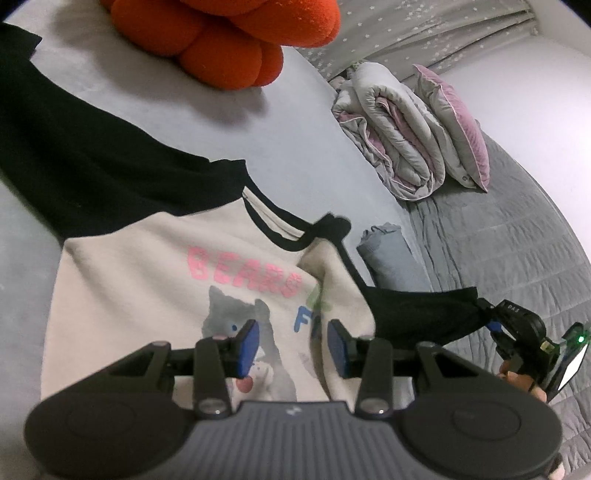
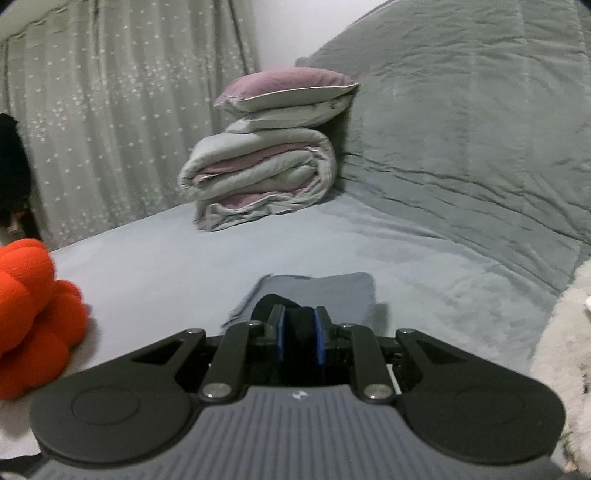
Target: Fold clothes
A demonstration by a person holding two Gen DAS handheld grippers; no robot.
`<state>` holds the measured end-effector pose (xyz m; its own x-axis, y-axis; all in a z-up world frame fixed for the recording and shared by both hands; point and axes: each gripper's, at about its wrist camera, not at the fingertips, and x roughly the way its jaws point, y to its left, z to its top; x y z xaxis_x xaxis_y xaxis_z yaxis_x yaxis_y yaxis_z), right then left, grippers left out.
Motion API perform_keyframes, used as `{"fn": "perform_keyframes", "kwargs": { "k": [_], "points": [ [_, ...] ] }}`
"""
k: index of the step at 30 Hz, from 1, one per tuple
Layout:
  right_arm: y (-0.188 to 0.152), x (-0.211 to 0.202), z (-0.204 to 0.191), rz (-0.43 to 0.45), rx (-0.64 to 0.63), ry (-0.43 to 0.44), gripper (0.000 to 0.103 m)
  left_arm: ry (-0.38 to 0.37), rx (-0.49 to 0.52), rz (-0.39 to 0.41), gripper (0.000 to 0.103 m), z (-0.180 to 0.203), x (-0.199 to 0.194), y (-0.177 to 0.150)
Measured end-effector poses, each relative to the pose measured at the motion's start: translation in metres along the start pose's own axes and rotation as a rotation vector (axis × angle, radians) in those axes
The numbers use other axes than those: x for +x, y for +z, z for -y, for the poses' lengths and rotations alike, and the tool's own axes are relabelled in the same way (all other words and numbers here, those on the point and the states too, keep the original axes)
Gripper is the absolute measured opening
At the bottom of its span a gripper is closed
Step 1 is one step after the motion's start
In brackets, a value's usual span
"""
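A cream sweatshirt (image 1: 155,280) with black sleeves lies face-up on the grey bed (image 1: 303,155), one sleeve pulled out to the side.

The right tongs (image 2: 299,330) are clenched on the cuff of the right-hand black sleeve (image 1: 417,314), which stretches taut away from the body of the garment; black cloth fills the gap between their blue pads (image 2: 320,336). The left tongs (image 1: 291,343) hover released above the printed chest, nothing between them. The other black sleeve (image 1: 85,162) lies spread flat towards the upper left. An orange knot cushion (image 1: 229,33) sits beyond the collar. A folded duvet (image 2: 258,173) with a lilac pillow (image 2: 288,92) on top stands near the curtain (image 2: 110,110).
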<state>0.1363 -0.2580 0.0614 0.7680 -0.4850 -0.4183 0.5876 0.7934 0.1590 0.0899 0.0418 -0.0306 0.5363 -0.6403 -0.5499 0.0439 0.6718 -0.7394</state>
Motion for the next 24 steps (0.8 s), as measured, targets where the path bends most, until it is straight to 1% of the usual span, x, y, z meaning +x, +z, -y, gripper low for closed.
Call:
{"fn": "perform_keyframes", "kwargs": {
  "k": [5,10,19,24],
  "points": [
    [0.003,0.008,0.016,0.002,-0.003,-0.052,0.020,0.009,-0.005,0.003,0.041,-0.001,-0.001,0.002],
    [0.005,0.016,0.030,-0.016,0.024,-0.098,0.020,0.019,-0.008,0.003,0.041,-0.002,-0.001,0.003],
    [0.002,0.026,0.037,-0.052,0.025,-0.135,0.020,0.041,-0.004,0.009,0.041,-0.002,-0.003,0.004],
    [-0.001,0.025,0.039,-0.070,0.058,-0.135,0.024,0.054,-0.001,0.025,0.043,0.000,-0.010,0.006]
  ]
}}
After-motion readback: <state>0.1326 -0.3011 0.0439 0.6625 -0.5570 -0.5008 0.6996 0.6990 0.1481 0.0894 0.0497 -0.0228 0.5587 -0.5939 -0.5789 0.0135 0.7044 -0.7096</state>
